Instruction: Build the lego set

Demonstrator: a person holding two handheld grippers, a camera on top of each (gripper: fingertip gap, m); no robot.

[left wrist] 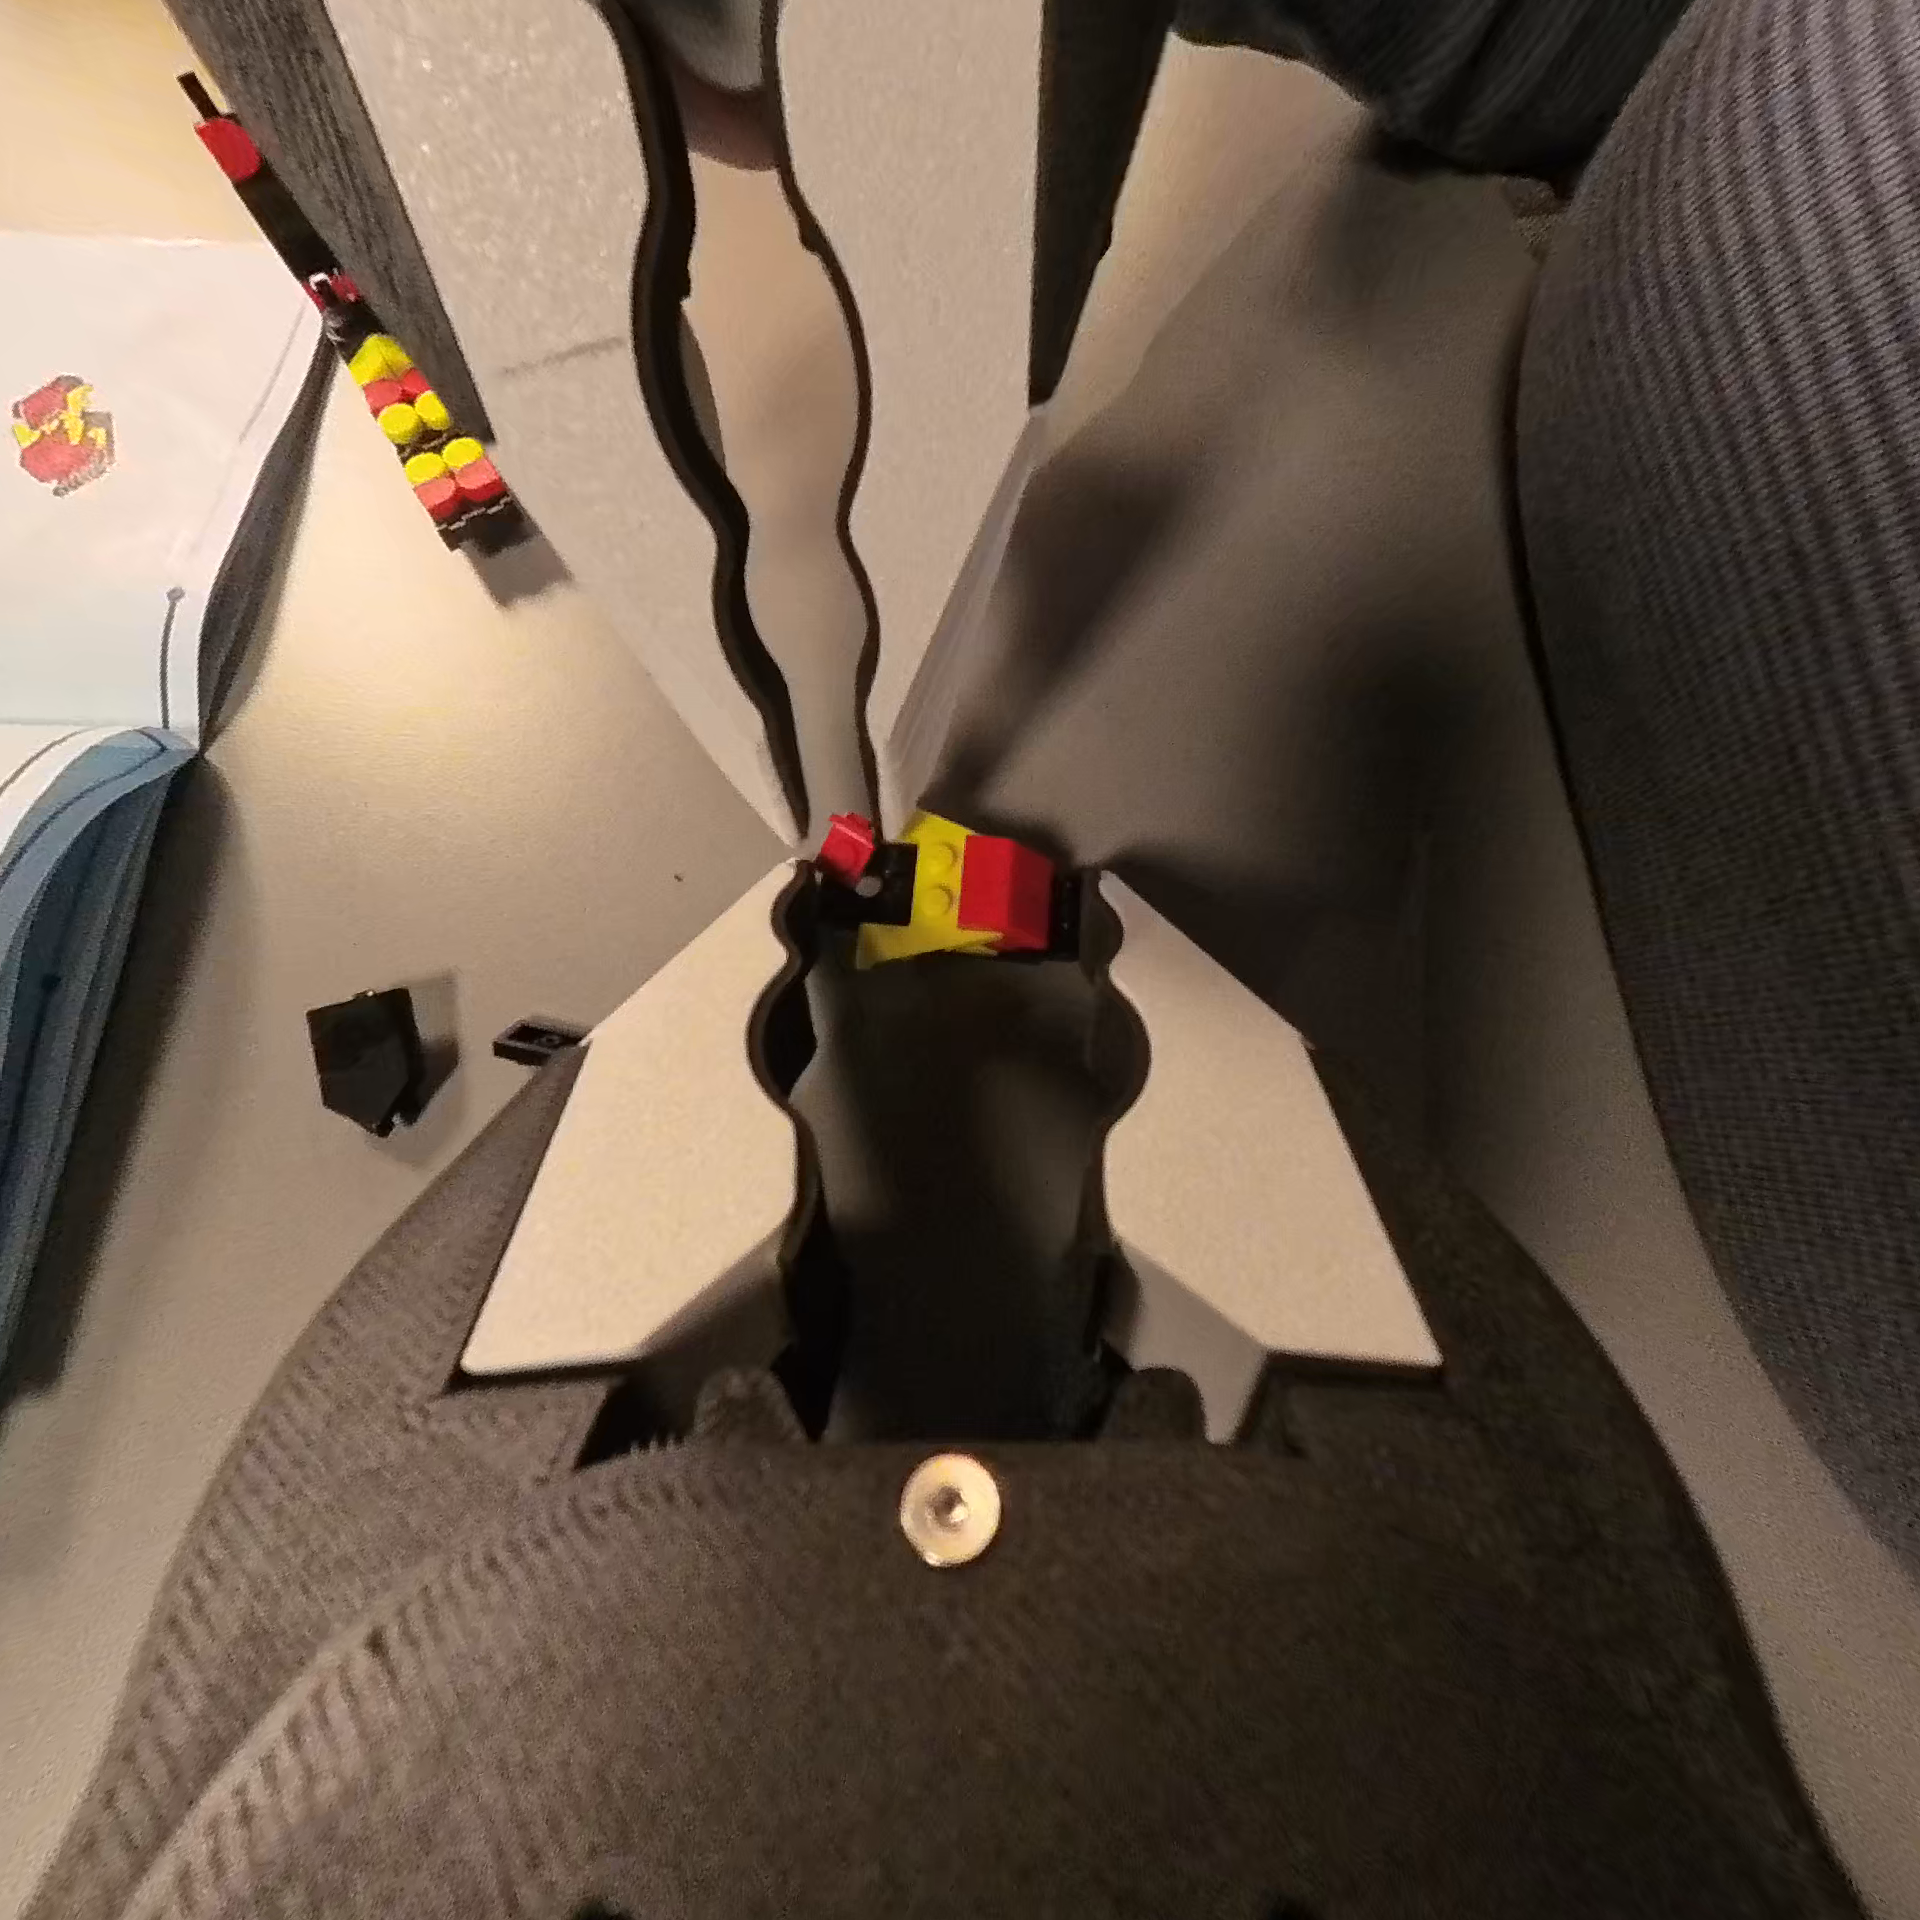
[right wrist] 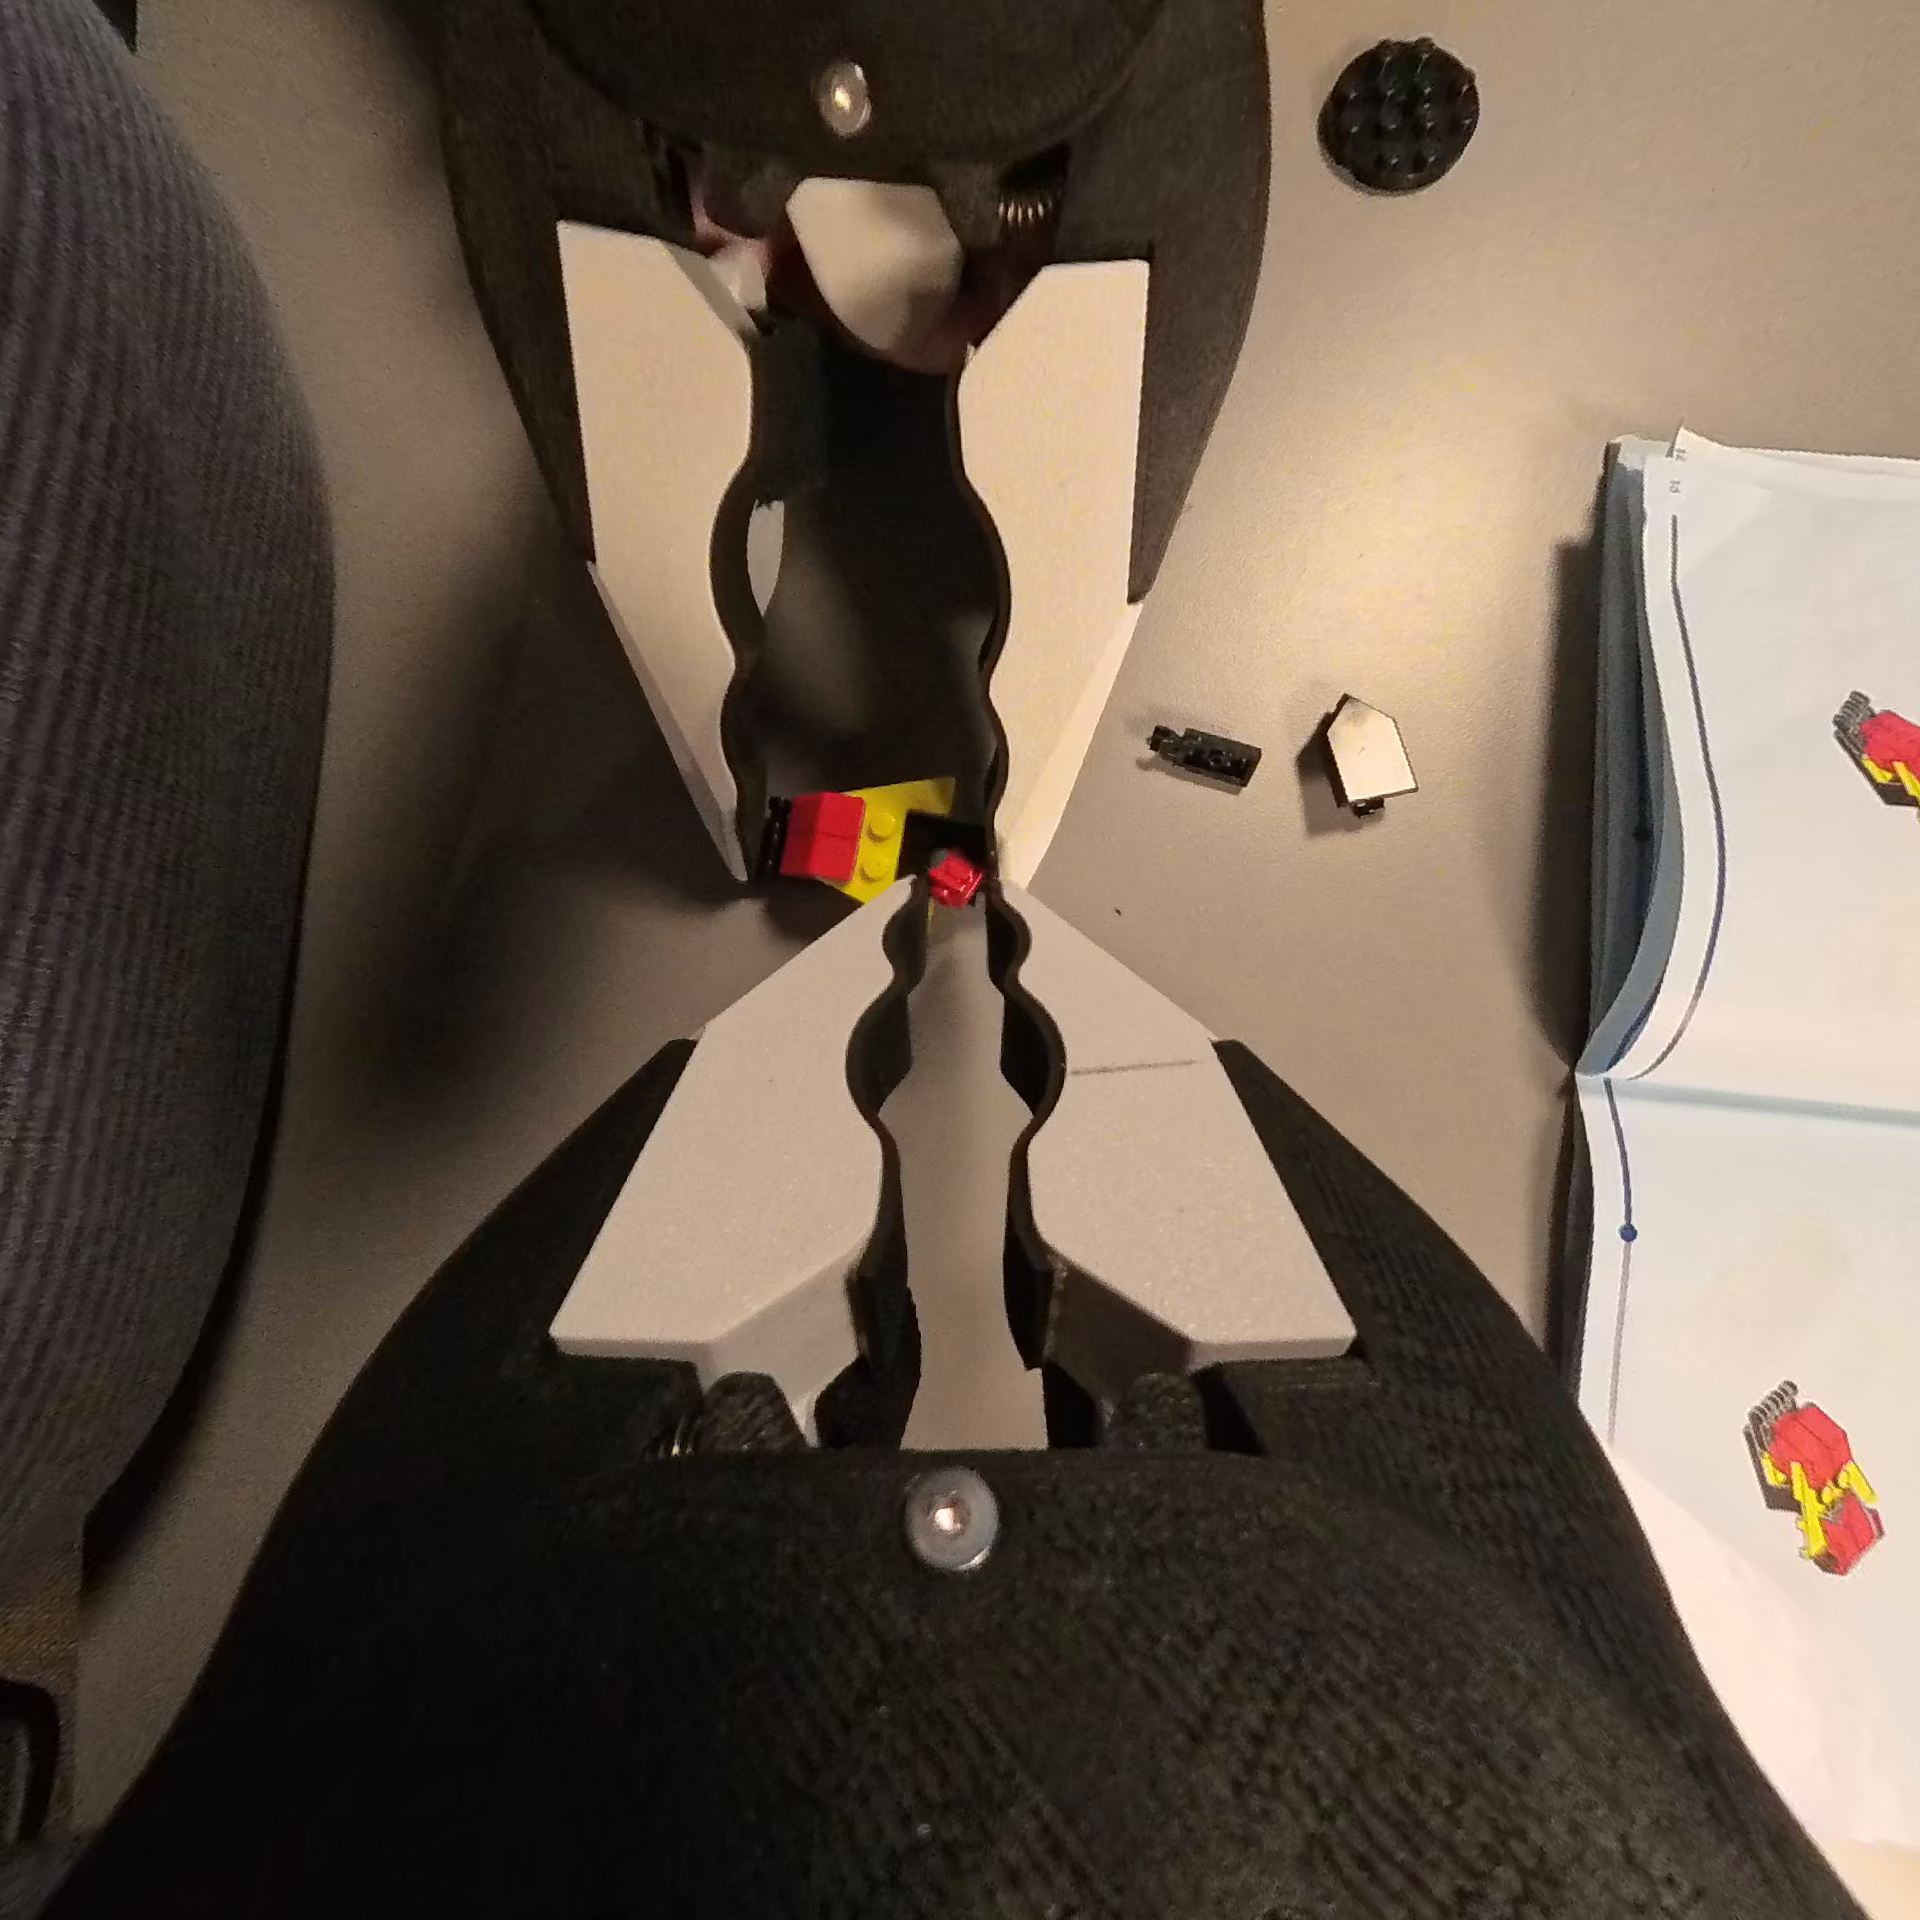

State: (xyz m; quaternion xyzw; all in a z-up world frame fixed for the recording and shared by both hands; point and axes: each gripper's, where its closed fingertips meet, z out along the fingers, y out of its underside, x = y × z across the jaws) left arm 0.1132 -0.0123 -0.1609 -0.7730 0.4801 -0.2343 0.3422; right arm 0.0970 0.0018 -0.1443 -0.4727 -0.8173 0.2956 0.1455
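**Two grippers meet tip to tip over the small build**

I see a grey ribbed fabric mass (right wrist: 135, 831) filling one side of both views, crowding my working space. The open instruction booklet (right wrist: 1766, 935) lies on the beige table (right wrist: 1351, 468), its far edge cut off. My left gripper (left wrist: 945, 914) is clenched across the red, yellow and black lego assembly (left wrist: 956, 904), held above the table. My right gripper (right wrist: 951, 899) pinches a small red piece (right wrist: 956, 883) against the assembly's black end. Loose nearby: a black round studded plate (right wrist: 1397, 114), a black sloped piece (right wrist: 1361, 769), a small black bar piece (right wrist: 1205, 753). A strip of red and yellow parts (left wrist: 416, 416) is half hidden behind the right gripper's body; I can't make out its far end.
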